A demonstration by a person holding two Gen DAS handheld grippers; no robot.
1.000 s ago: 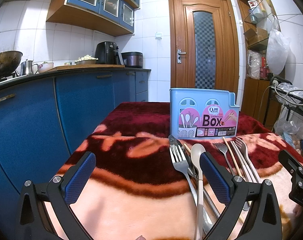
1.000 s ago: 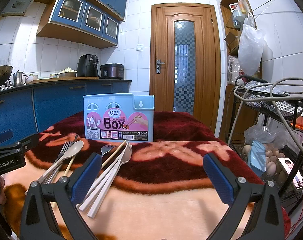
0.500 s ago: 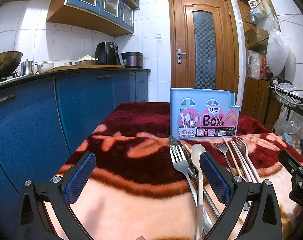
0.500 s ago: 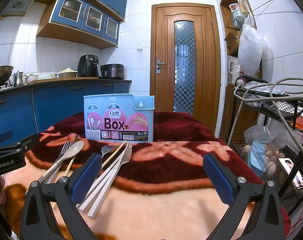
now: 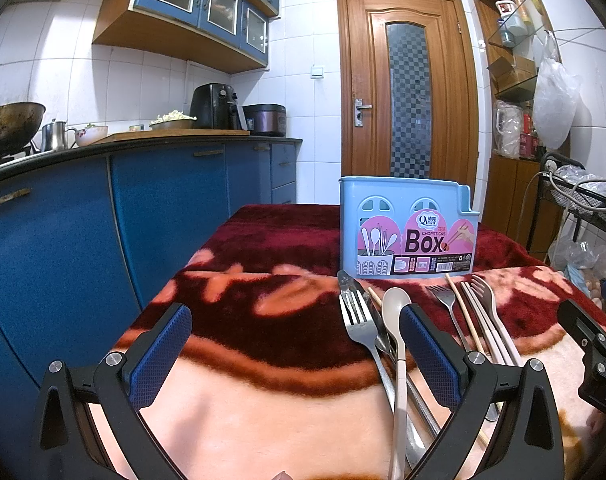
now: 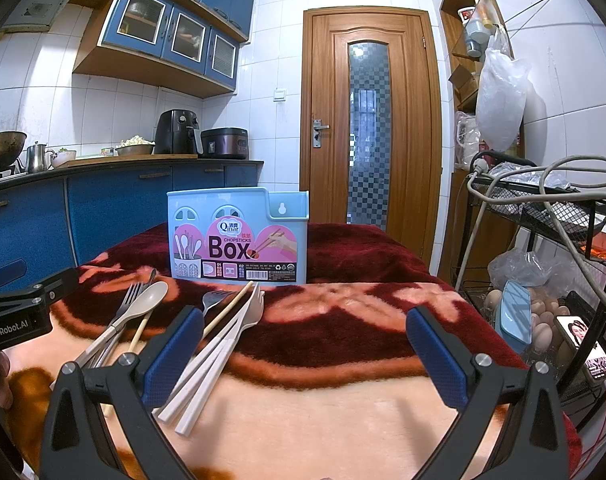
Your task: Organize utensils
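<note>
A light blue chopsticks box (image 5: pixel 408 229) stands upright on the blanket-covered table; it also shows in the right wrist view (image 6: pixel 237 237). In front of it lie a steel fork (image 5: pixel 361 330), a beige spoon (image 5: pixel 397 334), a second steel fork (image 5: pixel 447 308), wooden chopsticks (image 5: pixel 461 304) and beige plastic utensils (image 5: pixel 489 320). The right wrist view shows the spoon (image 6: pixel 145 305) and the beige plastic fork (image 6: pixel 239 324). My left gripper (image 5: pixel 295 348) is open and empty, left of the utensils. My right gripper (image 6: pixel 303 350) is open and empty, right of them.
A red and peach blanket (image 5: pixel 263 300) covers the table. Blue kitchen cabinets (image 5: pixel 103 220) run along the left. A wooden door (image 5: pixel 409 88) is behind. A wire rack (image 6: pixel 551 280) with eggs and a phone stands at the right.
</note>
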